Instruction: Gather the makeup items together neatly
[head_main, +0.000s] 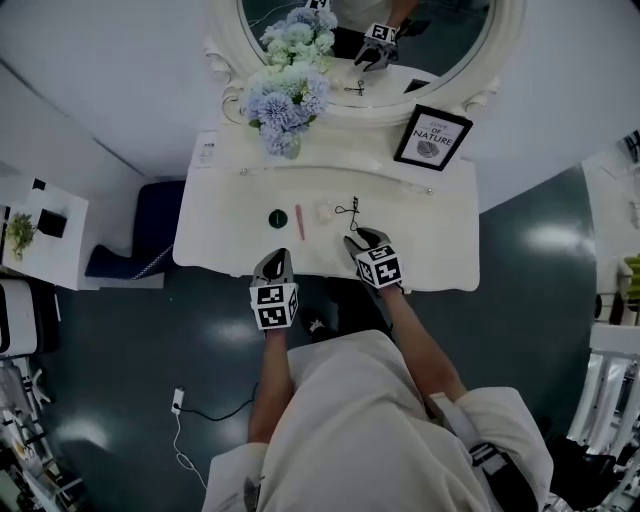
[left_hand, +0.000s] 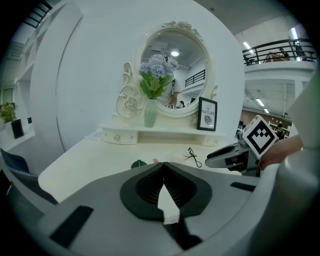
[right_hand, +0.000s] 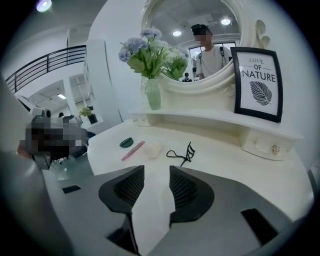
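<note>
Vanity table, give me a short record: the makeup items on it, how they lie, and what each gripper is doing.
Surface: white vanity table
Items: green round case, pink stick, pale pad, black eyelash curler
Layout: loose row, not yet gathered
Left gripper: shut, empty
Right gripper: open, empty, near the curler

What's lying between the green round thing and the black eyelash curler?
A pink stick and a pale roundish item, clearest in the right gripper view.
</note>
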